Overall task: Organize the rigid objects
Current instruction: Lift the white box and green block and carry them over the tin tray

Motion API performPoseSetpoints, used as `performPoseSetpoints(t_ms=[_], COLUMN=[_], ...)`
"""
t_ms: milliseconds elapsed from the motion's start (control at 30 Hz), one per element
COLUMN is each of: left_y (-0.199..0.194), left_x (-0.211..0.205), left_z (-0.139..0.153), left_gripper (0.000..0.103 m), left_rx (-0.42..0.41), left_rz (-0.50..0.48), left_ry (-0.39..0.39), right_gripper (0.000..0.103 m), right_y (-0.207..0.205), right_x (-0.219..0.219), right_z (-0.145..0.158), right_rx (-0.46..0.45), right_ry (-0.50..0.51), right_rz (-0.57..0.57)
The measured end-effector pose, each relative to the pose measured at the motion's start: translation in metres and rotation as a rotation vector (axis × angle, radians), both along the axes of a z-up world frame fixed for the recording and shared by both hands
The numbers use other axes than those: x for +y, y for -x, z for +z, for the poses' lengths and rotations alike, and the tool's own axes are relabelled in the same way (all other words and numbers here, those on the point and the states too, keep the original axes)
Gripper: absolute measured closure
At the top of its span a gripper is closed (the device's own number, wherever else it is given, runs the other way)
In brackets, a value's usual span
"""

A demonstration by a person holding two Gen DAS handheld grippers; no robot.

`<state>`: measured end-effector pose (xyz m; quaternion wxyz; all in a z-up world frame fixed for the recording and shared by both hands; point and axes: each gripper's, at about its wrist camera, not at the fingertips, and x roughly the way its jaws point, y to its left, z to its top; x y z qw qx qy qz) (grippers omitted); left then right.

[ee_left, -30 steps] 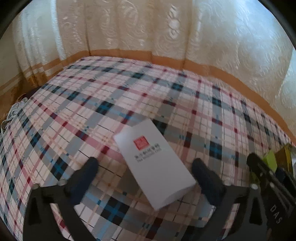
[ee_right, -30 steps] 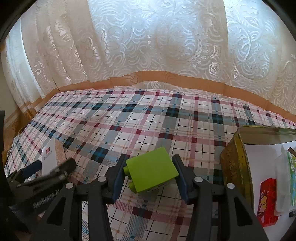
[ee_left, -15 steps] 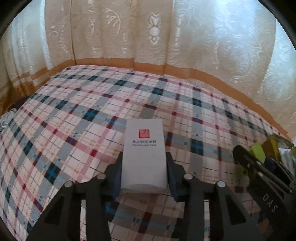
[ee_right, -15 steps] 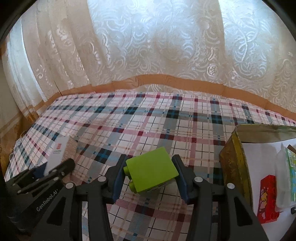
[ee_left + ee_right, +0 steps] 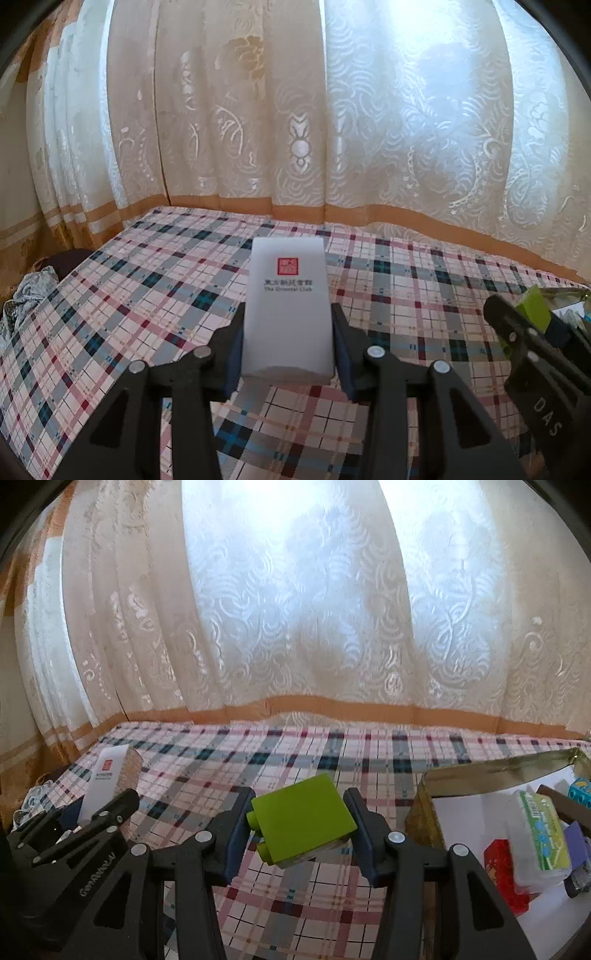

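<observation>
A white box (image 5: 288, 310) is clamped upright between the jaws of the left hand-held gripper (image 5: 288, 347) and a green block (image 5: 301, 823) is gripped by the right hand-held gripper (image 5: 299, 834), both raised above the plaid bed (image 5: 295, 749), beside a gold-walled box (image 5: 480, 775), before lace curtains (image 5: 369, 129).

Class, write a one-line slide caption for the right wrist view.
Right tool grips a green block over the plaid cloth, beside a gold box.
</observation>
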<state>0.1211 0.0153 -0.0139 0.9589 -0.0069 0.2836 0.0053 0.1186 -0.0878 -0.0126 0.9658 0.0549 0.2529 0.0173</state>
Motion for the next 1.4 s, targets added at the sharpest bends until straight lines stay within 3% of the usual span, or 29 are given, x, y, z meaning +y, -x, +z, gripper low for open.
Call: performPoseSetpoints(t_ms=[300,867,1400], left_y=[0.017,0.063,0.084], left_x=[-0.003,0.0,-0.013], left_z=[0.007,0.009,0.013], left_gripper=[0.062,0.062,0.062], left_rx=[-0.102,-0.154,-0.216], left_rz=[0.006,-0.017,-0.022], left_ry=[-0.011,0.094,0.019], right_gripper=[0.051,0.051,0.051], right_y=[0.027,0.065,0.087], right_x=[0.005,-0.006,-0.017], right_z=[0.008,0.01,0.013], right_rx=[-0.082,-0.105,-0.125], right_ry=[0.065,-0.005,0.007], right_rz=[-0.012,0.037,0.019])
